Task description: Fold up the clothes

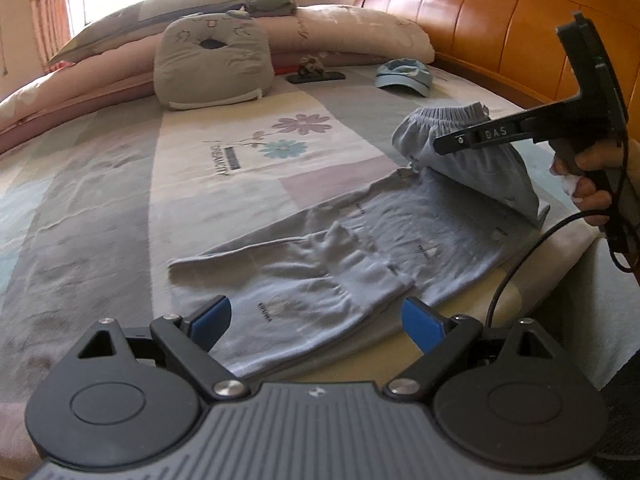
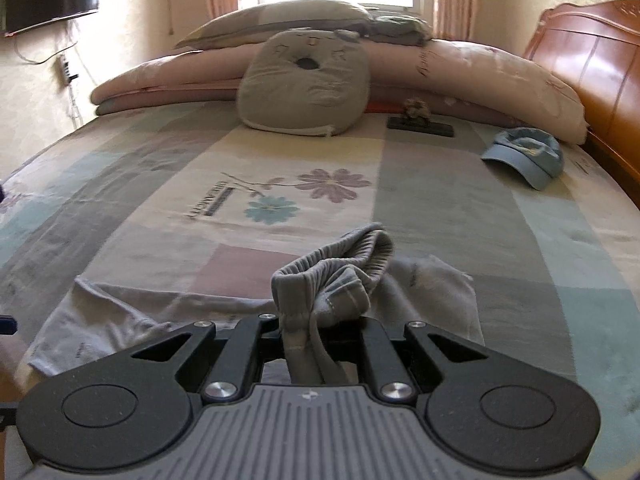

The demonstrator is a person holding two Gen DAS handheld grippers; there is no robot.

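Trousers (image 1: 360, 240) | R gripper (image 2: 316, 332) jaws clamp waistband, pads hidden | L gripper (image 1: 316, 320) jaws wide, prob. empty

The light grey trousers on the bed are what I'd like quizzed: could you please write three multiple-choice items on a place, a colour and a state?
1. Where does the blue cap lie?
A. on the bedspread near the wooden headboard
B. on the cat-face cushion
C. on the floor

2. What colour are the pads of the left gripper?
A. red
B. blue
C. white

3. What is the right gripper doing?
A. standing open and empty
B. clamped on the waistband of the light grey trousers
C. holding the cap

Answers: 1 A, the cap sits beside the headboard; 2 B, both pads show blue; 3 B, the elastic waistband bunches between its shut jaws.
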